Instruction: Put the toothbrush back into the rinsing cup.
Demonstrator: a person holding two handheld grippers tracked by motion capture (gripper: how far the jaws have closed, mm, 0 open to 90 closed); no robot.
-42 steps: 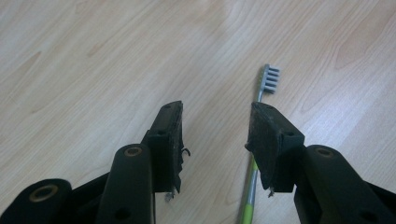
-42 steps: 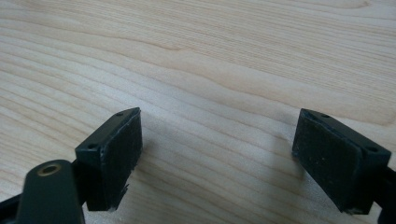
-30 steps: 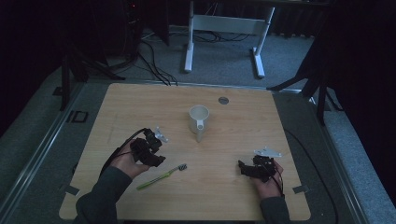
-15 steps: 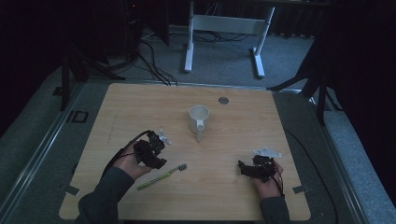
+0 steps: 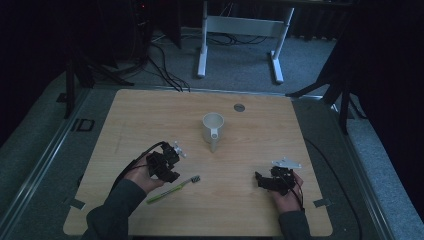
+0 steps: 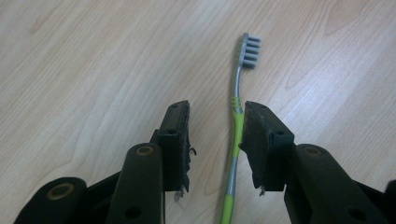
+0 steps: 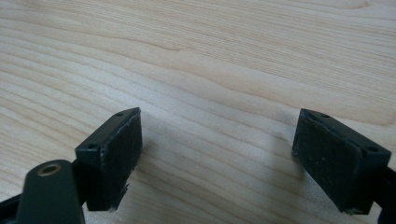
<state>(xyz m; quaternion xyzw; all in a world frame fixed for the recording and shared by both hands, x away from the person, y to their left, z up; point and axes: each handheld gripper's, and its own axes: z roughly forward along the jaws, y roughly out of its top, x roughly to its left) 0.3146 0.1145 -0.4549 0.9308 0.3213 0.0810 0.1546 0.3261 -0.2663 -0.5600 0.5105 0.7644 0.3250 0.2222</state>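
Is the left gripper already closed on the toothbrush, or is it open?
Open. In the left gripper view, the left gripper straddles the toothbrush handle, with a clear gap on one side; the other pad is at the handle.

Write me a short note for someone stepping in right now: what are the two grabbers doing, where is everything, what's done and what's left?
Left gripper: open, jaws either side of the green toothbrush, which lies flat on the wooden table; not yet clamped.
Right gripper: open, holding nothing, low over bare wood at the table's near right.
White mug: upright mid-table, apart from both grippers.
Done: left gripper lined up on the handle.
Left: probably close, lift, and perhaps take the brush to the mug.
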